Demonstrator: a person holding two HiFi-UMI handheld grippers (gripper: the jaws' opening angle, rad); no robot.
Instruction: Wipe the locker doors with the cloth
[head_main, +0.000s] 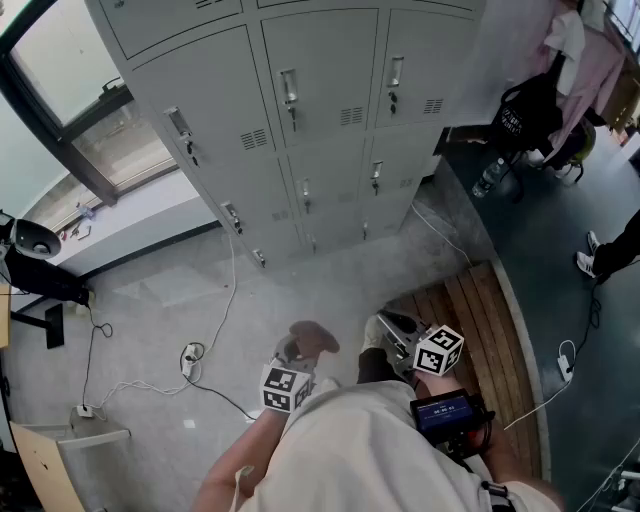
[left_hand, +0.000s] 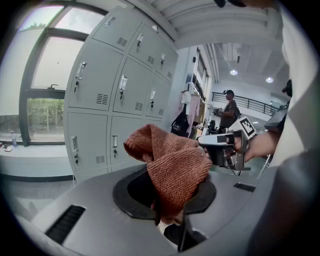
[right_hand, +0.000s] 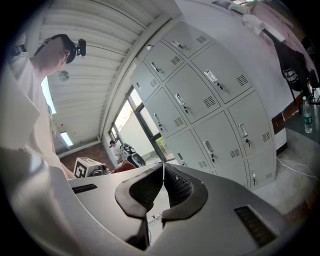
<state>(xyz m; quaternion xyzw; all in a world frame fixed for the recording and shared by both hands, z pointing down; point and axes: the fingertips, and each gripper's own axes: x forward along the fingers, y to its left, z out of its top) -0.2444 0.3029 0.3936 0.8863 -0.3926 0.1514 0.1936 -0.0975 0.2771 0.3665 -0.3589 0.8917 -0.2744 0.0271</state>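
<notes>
Rust-brown cloth is pinched in the left gripper; right gripper closed empty; white cable lies before the lockers.

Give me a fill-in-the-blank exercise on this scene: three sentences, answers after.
1. The left gripper clamps a reddish-brown ____.
2. The jaws of the right gripper are ____, with nothing between them.
3. The locker doors are ____ in colour.
Missing words: cloth; shut; grey.
</notes>
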